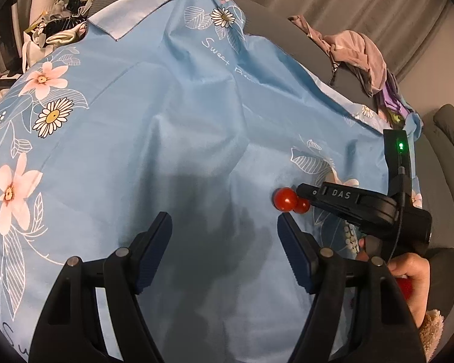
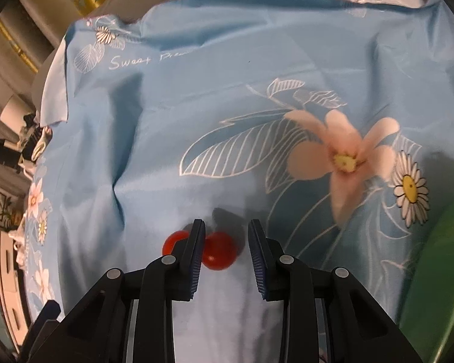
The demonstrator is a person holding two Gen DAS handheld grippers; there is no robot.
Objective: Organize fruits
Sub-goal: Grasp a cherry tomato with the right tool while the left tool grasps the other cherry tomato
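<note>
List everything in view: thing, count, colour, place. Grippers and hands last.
Cherry tomatoes: two, red, side by side on the cloth; one between the right gripper's fingers, the other just outside its left finger.
Cloth: one, light blue with pink and white flowers, spread over the surface.
Clothes pile: one, pinkish-grey, at the cloth's far right edge.
Green object: one, at the right edge of the right wrist view; too cropped to identify.
Left gripper: black, open, above bare cloth.
Right gripper: black, open around a tomato.
Right hand: holding the right gripper's handle.
</note>
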